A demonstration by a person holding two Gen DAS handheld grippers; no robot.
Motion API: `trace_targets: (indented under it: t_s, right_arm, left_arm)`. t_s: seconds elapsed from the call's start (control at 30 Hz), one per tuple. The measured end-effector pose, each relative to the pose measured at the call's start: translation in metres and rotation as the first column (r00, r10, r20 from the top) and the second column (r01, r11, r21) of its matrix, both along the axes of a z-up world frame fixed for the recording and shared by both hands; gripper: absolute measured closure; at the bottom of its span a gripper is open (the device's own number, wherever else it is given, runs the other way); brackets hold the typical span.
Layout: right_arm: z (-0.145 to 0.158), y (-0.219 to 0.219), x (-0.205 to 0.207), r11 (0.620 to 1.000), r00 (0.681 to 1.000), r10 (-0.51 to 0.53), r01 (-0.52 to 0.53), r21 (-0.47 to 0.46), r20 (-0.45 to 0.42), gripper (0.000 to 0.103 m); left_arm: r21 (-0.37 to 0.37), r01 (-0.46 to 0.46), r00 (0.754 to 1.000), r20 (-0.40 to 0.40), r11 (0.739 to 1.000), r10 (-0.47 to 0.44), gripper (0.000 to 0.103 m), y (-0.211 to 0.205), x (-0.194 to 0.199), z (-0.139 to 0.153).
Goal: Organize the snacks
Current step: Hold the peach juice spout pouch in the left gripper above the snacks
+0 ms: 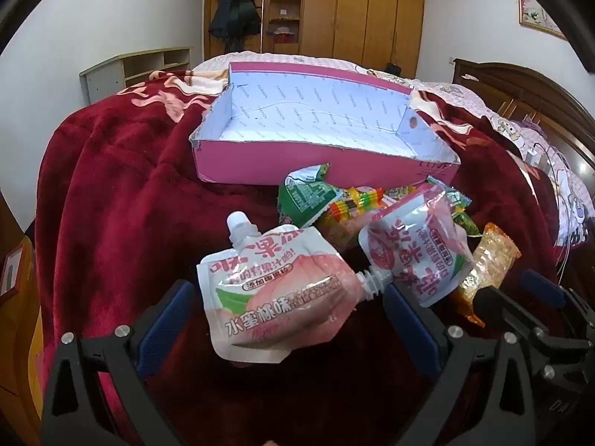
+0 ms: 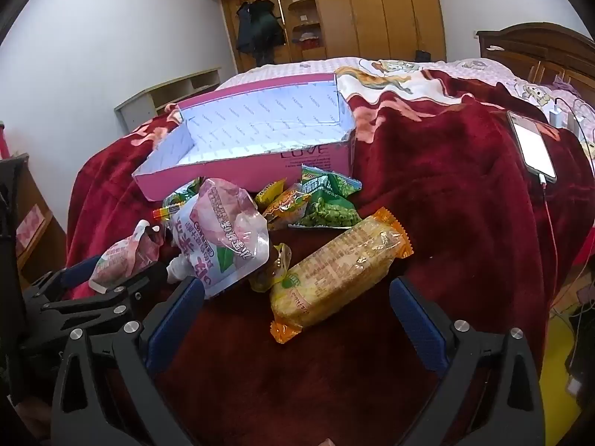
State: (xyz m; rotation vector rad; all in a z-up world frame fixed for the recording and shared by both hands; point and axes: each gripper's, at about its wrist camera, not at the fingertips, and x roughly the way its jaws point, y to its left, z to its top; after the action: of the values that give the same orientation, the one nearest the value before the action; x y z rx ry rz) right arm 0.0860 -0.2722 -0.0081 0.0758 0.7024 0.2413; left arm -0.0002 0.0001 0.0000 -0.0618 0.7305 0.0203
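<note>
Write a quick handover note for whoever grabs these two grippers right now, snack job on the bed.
Left gripper: open, holding nothing, jaws either side of the peach pouch.
Right gripper: open, holding nothing, lined up on the orange cracker pack.
Pink box: on the red blanket behind the pile, nothing inside.
Second peach pouch, green pea bag and small packets lie loose in front of it.
Done: nothing boxed. Left: every snack.
</note>
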Motion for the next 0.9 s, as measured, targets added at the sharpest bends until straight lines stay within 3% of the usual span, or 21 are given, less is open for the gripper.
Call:
trace_targets:
  t_s: [0.9]
  right_arm:
    - [-0.0034, 0.0019, 0.0008, 1.0, 1.0, 0.001, -0.001, -0.004, -0.01, 0.001]
  left_arm:
    - [0.002, -0.001, 1.0, -0.011, 1.0, 0.001, 0.0, -0.0012, 0.002, -0.0039]
